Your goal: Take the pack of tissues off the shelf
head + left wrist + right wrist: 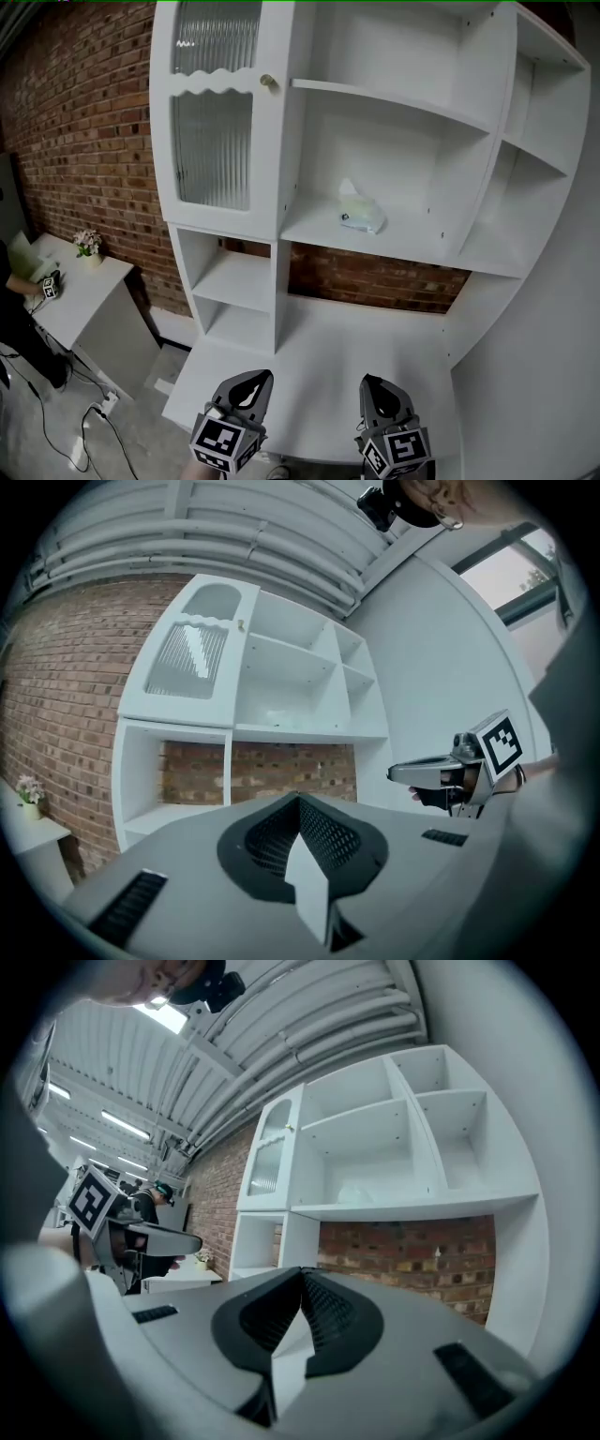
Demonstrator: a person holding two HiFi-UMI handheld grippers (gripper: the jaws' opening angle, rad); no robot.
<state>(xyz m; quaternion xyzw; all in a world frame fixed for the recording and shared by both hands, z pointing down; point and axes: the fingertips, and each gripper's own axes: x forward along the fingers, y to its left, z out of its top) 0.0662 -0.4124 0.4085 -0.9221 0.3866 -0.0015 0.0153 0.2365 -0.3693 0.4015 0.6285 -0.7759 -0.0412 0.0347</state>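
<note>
I log the pack of tissues on the middle shelf of the shelf unit, right of the cabinet door. The brick wall is behind the unit. The desk ledge lies below that shelf. My left gripper and right gripper are side by side before it, apart. A side table stands left of the unit, with a flower pot on it.
</note>
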